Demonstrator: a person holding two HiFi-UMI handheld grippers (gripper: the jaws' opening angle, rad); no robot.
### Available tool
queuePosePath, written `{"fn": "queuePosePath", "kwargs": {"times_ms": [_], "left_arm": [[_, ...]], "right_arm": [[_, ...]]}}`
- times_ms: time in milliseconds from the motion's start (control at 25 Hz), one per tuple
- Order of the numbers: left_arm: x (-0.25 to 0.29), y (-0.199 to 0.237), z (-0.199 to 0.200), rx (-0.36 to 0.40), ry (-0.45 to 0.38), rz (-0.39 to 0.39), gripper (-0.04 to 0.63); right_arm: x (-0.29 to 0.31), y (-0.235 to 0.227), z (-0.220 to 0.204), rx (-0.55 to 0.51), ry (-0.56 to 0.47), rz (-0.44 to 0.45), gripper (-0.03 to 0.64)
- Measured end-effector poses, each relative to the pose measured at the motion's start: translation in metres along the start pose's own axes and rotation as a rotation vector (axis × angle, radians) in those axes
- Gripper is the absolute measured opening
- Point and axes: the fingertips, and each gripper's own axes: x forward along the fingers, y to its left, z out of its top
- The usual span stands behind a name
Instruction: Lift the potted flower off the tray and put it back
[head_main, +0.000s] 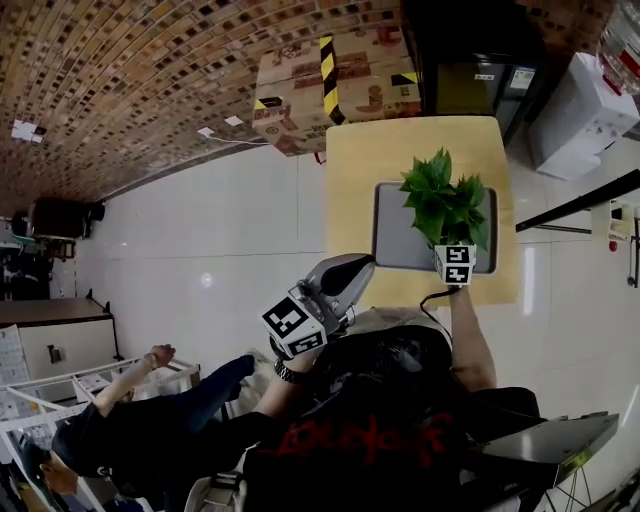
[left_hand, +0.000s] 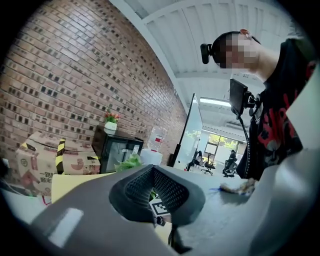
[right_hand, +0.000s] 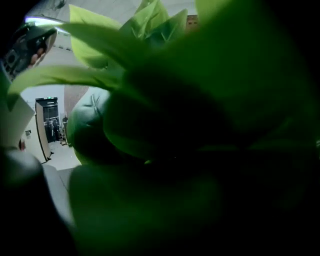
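Nearest, the left gripper (head_main: 362, 264) hangs with jaws together on nothing, at 8 o'clock from the potted flower (head_main: 443, 203). The right gripper (head_main: 452, 250) is at its base, 6 o'clock. Leaves smother that gripper's view, so I cannot tell its grip. The flower stands upright over the tray's (head_main: 392, 245) right side. Cardboard boxes (head_main: 330, 85) lie beyond, at 11 o'clock.

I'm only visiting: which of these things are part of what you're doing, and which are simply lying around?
Part of the job: potted flower; grey tray; yellow table that carries the tray; right gripper at the plant; left gripper, idle near the body.

Just lying about: cardboard boxes; black cabinet; person sitting on the floor.
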Motion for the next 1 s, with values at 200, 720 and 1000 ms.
{"fn": "queuePosePath", "kwargs": {"times_ms": [200,720,1000], "left_arm": [[0.02,0.005,0.016,0.013,-0.054,-0.023,-0.008],[0.034,0.033,0.035,0.014,-0.144,0.045,-0.008],[0.037,0.049,0.029,-0.014,-0.127,0.096,-0.008]], "right_arm": [[-0.046,0.003,0.084,-0.051,-0.039,-0.008,0.548],[-0.112,0.042,0.259,-0.148,-0.121,0.109,0.551],[-0.09,0.038,0.236,-0.134,-0.125,0.14,0.551]]}}
